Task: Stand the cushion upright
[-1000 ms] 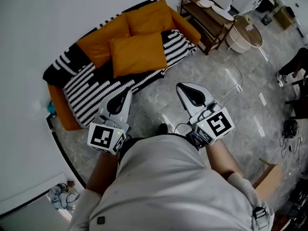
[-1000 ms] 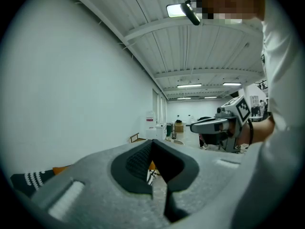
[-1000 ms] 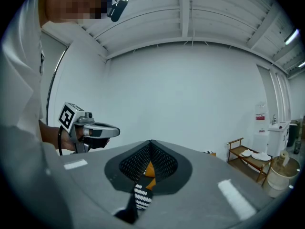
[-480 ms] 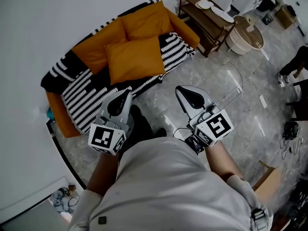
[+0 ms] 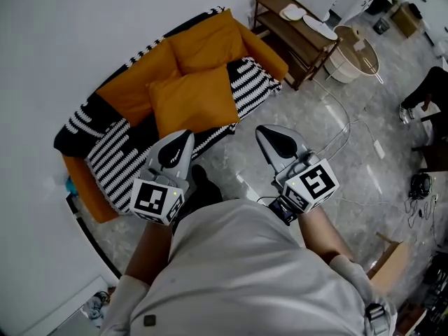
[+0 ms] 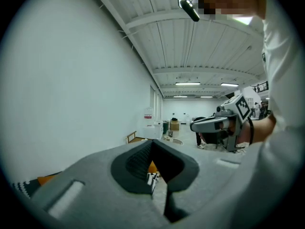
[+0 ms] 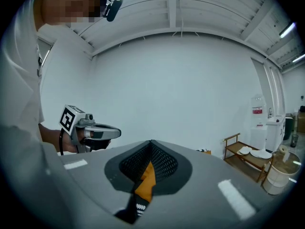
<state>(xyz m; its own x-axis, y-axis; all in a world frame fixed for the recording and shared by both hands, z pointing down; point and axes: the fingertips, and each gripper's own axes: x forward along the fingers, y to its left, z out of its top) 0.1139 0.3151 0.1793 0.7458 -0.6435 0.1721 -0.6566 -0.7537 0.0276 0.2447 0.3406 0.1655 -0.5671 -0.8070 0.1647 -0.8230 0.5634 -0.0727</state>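
Cushion (image 5: 194, 102): plain orange, same as sofa (image 5: 269, 47). Throw (image 5: 112, 158) on seat: blk w/ white dashes. Floor (image 5: 329, 152): grey marble, pale veins. Shelf (image 5: 294, 33): dk brown wood. Wall (image 5: 70, 33): white. Left gripper (image 5: 183, 137) & right gripper (image 5: 264, 133): lt grey shells, blk pads. Marker cubes (image 5: 155, 200): blk-&-white squares. Shirt (image 5: 238, 271): pale grey.

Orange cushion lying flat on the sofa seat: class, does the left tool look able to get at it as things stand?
Probably yes. The cushion lies uncovered near the front of the sofa, and nothing stands between it and the left tool, which is shut and short of it.
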